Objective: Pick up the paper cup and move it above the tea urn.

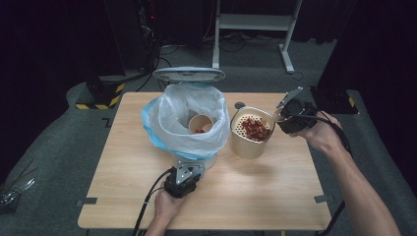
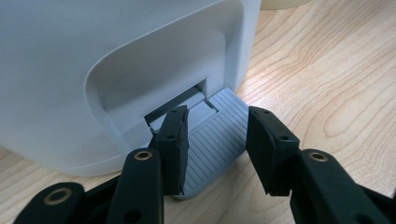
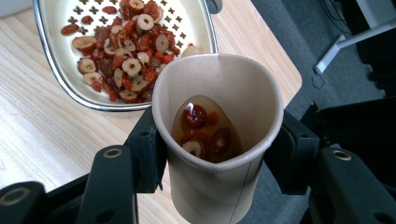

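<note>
Paper cup: tan paper cup [image 3: 219, 135] with red dried fruit slices, lower centre, clamped in right tool [image 3: 217, 154].
Pedal: grey ribbed bin pedal [image 2: 217, 140] between left tool [image 2: 217, 149], jaws apart.

Beyond your wooden table [image 1: 275, 191] lies grey carpet [image 1: 59, 147]; a white desk frame [image 1: 255, 22] stands behind it in darkness.

Squeezed paper cup [image 3: 219, 135], tilted, fruit-bottomed
</note>
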